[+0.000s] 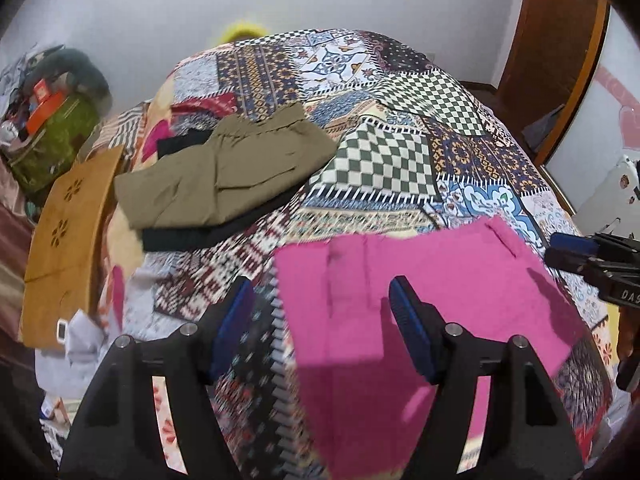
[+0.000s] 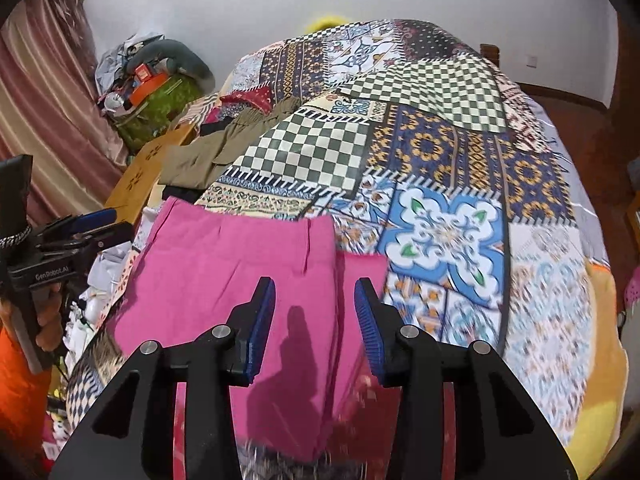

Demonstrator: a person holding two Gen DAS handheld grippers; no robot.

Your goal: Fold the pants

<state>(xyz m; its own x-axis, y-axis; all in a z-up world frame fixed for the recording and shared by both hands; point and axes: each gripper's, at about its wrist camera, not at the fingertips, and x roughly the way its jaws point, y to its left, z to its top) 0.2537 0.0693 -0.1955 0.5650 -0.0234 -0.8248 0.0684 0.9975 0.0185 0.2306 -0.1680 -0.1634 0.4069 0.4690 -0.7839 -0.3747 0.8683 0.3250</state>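
Pink pants (image 1: 424, 292) lie flat on the patchwork bedspread (image 1: 384, 152), partly folded; they also show in the right wrist view (image 2: 224, 264). My left gripper (image 1: 322, 300) is open and empty, hovering over the pants' left edge. My right gripper (image 2: 315, 300) is open and empty, hovering over the pants' right edge, where a second layer (image 2: 364, 276) sticks out. The right gripper shows at the right of the left wrist view (image 1: 592, 252), and the left gripper at the left of the right wrist view (image 2: 80, 224).
Folded olive pants (image 1: 224, 176) lie on a black garment (image 1: 188, 236) at the bed's far left. A wooden board (image 1: 68, 240) stands beside the bed. A cluttered green bag (image 1: 52, 136) sits by the wall. A wooden door (image 1: 556, 52) is on the right.
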